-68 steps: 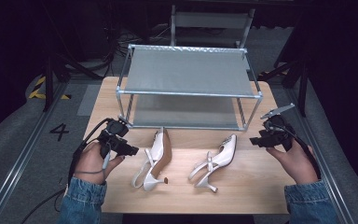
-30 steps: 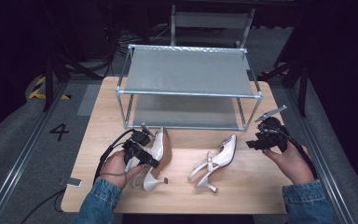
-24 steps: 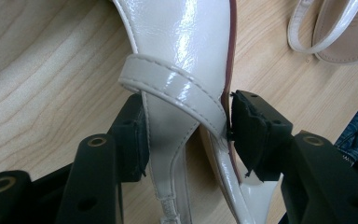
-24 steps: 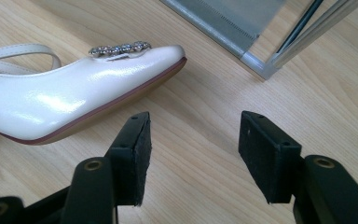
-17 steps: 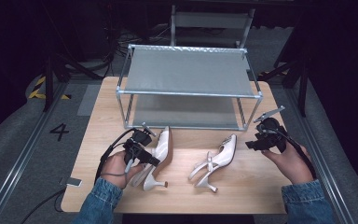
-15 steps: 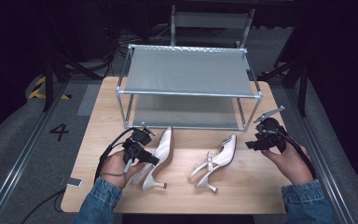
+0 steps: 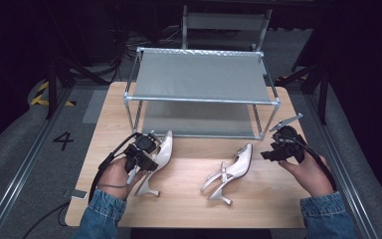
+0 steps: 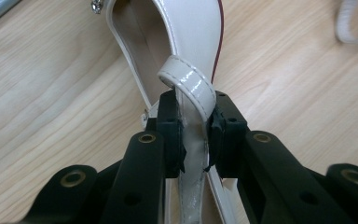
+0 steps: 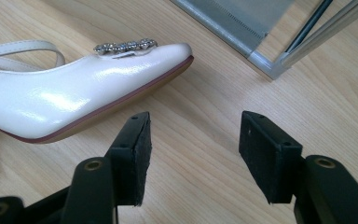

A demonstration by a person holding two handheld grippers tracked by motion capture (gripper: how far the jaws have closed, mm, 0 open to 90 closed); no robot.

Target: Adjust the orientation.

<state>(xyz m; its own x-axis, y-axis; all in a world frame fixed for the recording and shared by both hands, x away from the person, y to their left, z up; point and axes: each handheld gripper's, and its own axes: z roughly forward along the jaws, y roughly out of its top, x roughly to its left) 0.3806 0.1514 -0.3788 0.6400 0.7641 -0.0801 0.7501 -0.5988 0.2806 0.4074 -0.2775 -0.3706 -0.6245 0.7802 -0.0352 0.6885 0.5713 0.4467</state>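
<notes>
**Thin grip on the left shoe – slip risk**

Left shoe (image 7: 157, 158) sits at the table's (image 7: 179, 209) front left, toe pointing at the rack (image 7: 201, 99), heel toward the person. Left gripper (image 8: 195, 135) has just been closing and now pinches the shoe's back strap (image 8: 186, 81) and heel edge between its pads. That is a narrow, glossy bite near the back end.

Risks as I judge them:
- Strap is soft; under load it can fold or slide out of the pads and the shoe drops.
- Grip is far from the toe, so the toe likely sags and swings once lifted.
- A sagging toe can catch the rack's front rail or lower shelf on the way in.

Right shoe (image 7: 231, 169) lies mid-table, on its side as far as I can tell, well apart from the left one. Right gripper (image 9: 193, 154) hovers just beside its toe, jaws spread, nothing between them. A swinging left shoe could knock it.
</notes>
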